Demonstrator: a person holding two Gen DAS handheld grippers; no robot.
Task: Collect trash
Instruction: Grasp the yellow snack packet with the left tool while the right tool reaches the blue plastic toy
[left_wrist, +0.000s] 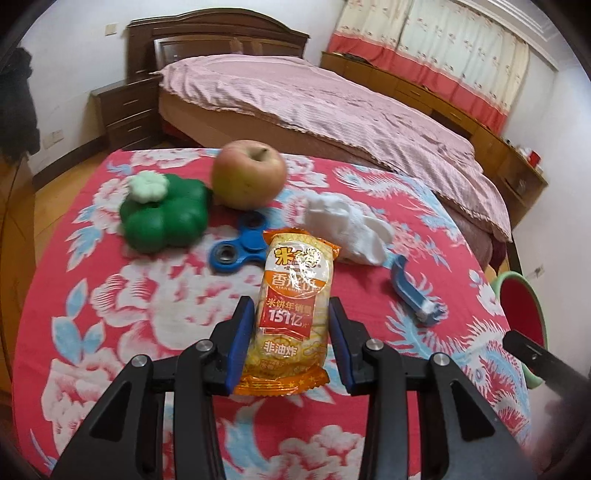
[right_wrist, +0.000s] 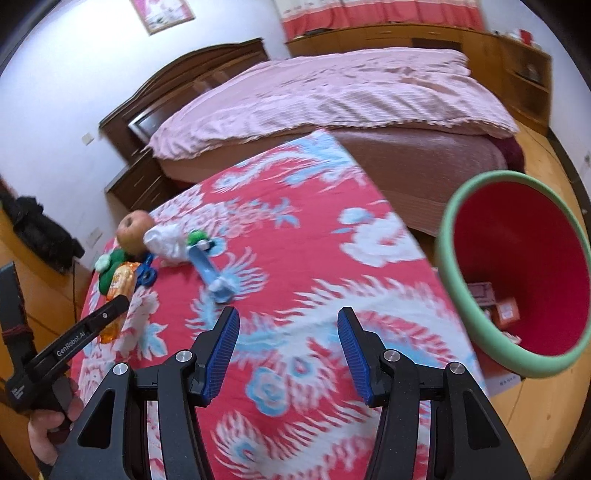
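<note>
Snack packet (left_wrist: 291, 306) clamped lengthwise (upright) in left tool (left_wrist: 291, 325)

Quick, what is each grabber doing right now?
Left gripper: shut on the snack packet, its pads against the packet's sides.
Right gripper: open, nothing between its fingers, above the red cloth.

Bare floral cloth (right_wrist: 314, 258) between clustered apple (right_wrist: 135, 229), tissue (right_wrist: 164, 242) and bin (right_wrist: 513, 273).

The snack packet (left_wrist: 291, 314) in my left claw (left_wrist: 291, 314) reads "151亿" and "非油炸"; that claw's arm reads "GenRobot.AI".
</note>
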